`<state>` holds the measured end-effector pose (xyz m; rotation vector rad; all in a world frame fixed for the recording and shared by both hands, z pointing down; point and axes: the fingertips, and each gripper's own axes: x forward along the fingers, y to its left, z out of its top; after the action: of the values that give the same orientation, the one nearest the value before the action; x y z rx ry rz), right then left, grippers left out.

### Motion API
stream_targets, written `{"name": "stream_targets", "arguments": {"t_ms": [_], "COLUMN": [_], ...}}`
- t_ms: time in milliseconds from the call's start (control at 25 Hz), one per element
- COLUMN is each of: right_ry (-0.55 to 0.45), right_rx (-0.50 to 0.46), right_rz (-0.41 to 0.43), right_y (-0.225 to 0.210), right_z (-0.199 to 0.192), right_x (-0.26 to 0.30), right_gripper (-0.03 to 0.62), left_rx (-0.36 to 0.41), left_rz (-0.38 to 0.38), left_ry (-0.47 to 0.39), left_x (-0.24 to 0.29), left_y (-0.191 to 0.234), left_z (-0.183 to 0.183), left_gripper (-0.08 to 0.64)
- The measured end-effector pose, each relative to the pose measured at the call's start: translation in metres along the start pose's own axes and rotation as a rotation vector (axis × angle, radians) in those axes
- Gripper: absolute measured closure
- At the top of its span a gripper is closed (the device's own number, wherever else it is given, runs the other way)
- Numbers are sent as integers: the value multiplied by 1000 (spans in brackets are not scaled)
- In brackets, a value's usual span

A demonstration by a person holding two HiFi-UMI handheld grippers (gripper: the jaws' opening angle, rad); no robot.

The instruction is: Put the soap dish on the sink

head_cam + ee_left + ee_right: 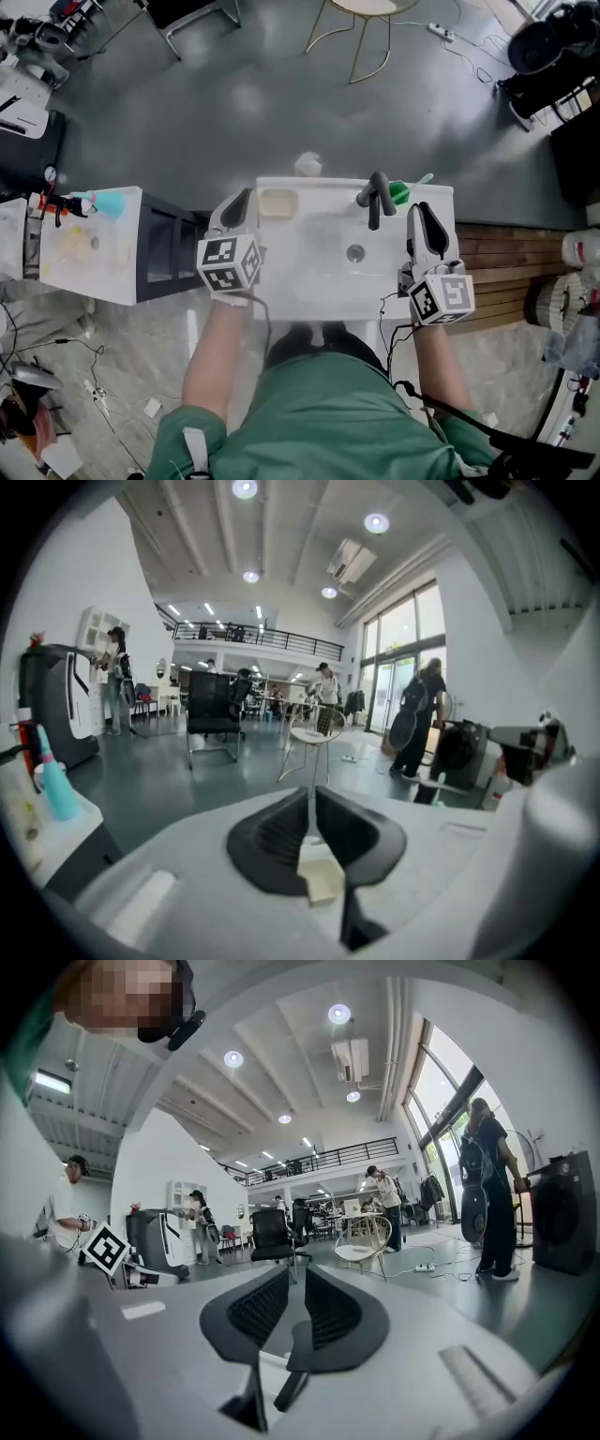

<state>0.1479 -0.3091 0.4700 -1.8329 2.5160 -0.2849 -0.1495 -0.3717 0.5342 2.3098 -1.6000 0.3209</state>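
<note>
The cream soap dish (277,202) lies on the back left corner of the white sink (319,272), left of the black faucet (377,199). My left gripper (240,204) rests at the sink's left rim, just left of the dish, jaws shut. In the left gripper view a cream piece of the dish (323,878) shows low beside the left gripper (310,799), partly hidden by one jaw. My right gripper (424,217) sits at the sink's right rim beside the faucet, shut and holding nothing. The right gripper view shows the right gripper (297,1279) over pale sink surface.
A green item (401,192) lies behind the faucet. A white side table (89,246) with a teal bottle (109,202) stands left of the sink. Wooden slats (506,258) are on the right. Chairs and several people stand far across the grey floor.
</note>
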Motion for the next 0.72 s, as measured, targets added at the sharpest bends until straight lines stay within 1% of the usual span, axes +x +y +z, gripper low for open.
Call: {"name": "stream_targets", "arguments": {"t_ms": [160, 240, 360, 440, 560, 720], "right_ry": [-38, -62, -90, -98, -107, -139], "right_rx": [-19, -42, -76, -91, -101, -118], "right_rz": [28, 42, 57, 62, 68, 97], "right_y": [16, 25, 37, 42, 46, 55], "right_z": [21, 33, 49, 59, 75, 95], "right_x": [-10, -15, -23, -28, -32, -41], "right_gripper": [543, 543, 543, 543, 543, 543], "left_rx": [27, 27, -27, -40, -6, -2], "left_rz": [-23, -35, -62, -68, -64, -67], "left_ry": [-87, -130, -189, -227, -275, -314], "left_x": [-37, -56, -84, -101, -118, -137], "left_y": [-17, -22, -28, -33, -43, -52], "left_z": [37, 54, 77, 92, 113, 128], "left_gripper": [551, 561, 561, 561, 561, 561]}}
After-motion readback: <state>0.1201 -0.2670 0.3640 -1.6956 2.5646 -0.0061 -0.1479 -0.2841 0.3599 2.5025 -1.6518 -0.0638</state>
